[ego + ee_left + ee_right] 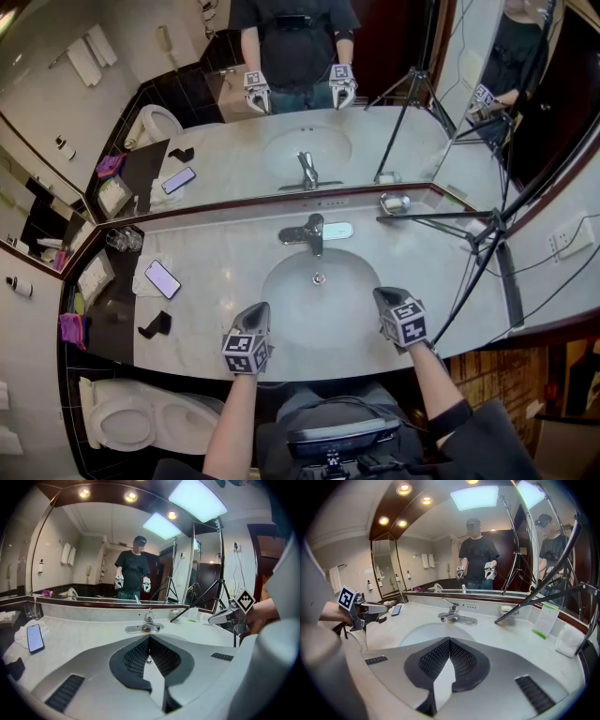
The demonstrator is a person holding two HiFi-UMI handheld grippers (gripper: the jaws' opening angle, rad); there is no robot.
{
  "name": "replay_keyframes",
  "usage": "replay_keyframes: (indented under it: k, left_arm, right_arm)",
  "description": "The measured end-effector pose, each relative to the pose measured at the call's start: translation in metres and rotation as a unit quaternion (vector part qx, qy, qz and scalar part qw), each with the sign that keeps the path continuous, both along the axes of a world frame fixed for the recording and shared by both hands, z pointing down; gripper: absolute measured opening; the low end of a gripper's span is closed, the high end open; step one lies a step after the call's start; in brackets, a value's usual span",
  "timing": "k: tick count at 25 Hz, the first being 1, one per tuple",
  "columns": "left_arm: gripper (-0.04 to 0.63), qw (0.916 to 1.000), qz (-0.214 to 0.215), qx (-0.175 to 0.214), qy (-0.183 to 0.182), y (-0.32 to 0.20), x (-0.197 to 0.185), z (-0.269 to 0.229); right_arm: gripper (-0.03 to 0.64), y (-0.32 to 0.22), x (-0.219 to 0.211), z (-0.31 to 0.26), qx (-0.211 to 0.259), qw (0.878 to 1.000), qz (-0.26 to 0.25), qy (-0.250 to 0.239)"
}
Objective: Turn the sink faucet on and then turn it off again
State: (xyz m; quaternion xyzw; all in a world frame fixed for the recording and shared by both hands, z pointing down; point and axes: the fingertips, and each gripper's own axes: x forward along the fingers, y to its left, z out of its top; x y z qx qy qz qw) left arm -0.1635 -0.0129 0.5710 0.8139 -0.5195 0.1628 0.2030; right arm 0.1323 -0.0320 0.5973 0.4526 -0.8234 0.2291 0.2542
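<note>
Across the sink [281, 286], the faucet [314, 232] stands well ahead of the left gripper [258, 311] and right gripper [384, 296], both jaws together.

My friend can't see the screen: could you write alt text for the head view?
The left tongs and right tongs, both shut and empty, hover over the near rim of a sink; the chrome faucet stands untouched beyond, below a mirror.

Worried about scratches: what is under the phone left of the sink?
A crumpled white cloth lies under the phone, on the counter. The cloth directly beneath the phone is covered.
</note>
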Motion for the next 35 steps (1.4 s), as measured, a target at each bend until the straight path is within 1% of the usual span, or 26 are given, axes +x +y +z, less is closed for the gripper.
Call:
replay_keyframes:
  k: [4,8,14,17,20,22,24,25,26,27,28,31,32,33,35]
  left_arm:
    - [0.029,0.9997,0.021,0.001,-0.012,-0.015,0.013,0.001]
    - [0.044,0.9983,0.049,0.005,-0.032,-0.033,0.029,0.002]
    - [0.124,0.9939,0.093,0.009,-0.059,-0.065,0.051,0.006]
    - [0.144,0.9891,0.126,0.009,-0.077,-0.083,0.064,0.006]
    - [0.189,0.9826,0.156,0.012,-0.101,-0.107,0.074,0.008]
    - [0.198,0.9752,0.180,0.021,-0.127,-0.123,0.081,0.010]
    - [0.229,0.9651,0.205,0.031,-0.160,-0.140,0.088,0.016]
    - [0.240,0.9581,0.220,0.036,-0.180,-0.148,0.091,0.019]
    - [0.254,0.9484,0.237,0.043,-0.206,-0.156,0.095,0.023]
    - [0.256,0.9352,0.257,0.053,-0.237,-0.163,0.098,0.026]
    - [0.255,0.9182,0.280,0.065,-0.273,-0.170,0.102,0.030]
    - [0.255,0.8557,0.341,0.109,-0.373,-0.188,0.112,0.043]
    - [0.255,0.8379,0.353,0.123,-0.398,-0.193,0.115,0.044]
    - [0.255,0.8235,0.359,0.135,-0.418,-0.199,0.118,0.044]
    - [0.255,0.8013,0.365,0.150,-0.449,-0.207,0.124,0.043]
  right_arm:
    - [0.021,-0.004,0.001,0.002,-0.001,1.000,0.001,0.000]
    - [0.021,-0.006,0.002,0.006,-0.006,1.000,0.002,0.000]
    - [0.021,-0.020,-0.001,0.010,-0.007,1.000,-0.001,0.000]
    - [0.021,-0.027,-0.006,0.013,-0.009,1.000,-0.002,-0.002]
    - [0.021,-0.033,-0.011,0.017,-0.012,1.000,-0.001,-0.006]
    - [0.021,-0.036,-0.015,0.021,-0.015,1.000,0.001,-0.011]
    - [0.021,-0.038,-0.018,0.027,-0.019,1.000,0.003,-0.014]
    - [0.021,-0.038,-0.019,0.031,-0.021,1.000,0.003,-0.016]
    - [0.021,-0.038,-0.021,0.034,-0.024,1.000,0.004,-0.017]
    - [0.021,-0.038,-0.023,0.036,-0.027,0.999,0.004,-0.019]
    - [0.021,-0.038,-0.025,0.037,-0.031,0.999,0.005,-0.021]
    - [0.021,-0.035,-0.026,0.047,-0.042,0.999,0.009,-0.024]
    - [0.021,-0.033,-0.025,0.051,-0.045,0.999,0.011,-0.025]
    - [0.021,-0.032,-0.024,0.056,-0.049,0.998,0.014,-0.024]
    - [0.021,-0.028,-0.020,0.063,-0.055,0.998,0.018,-0.023]
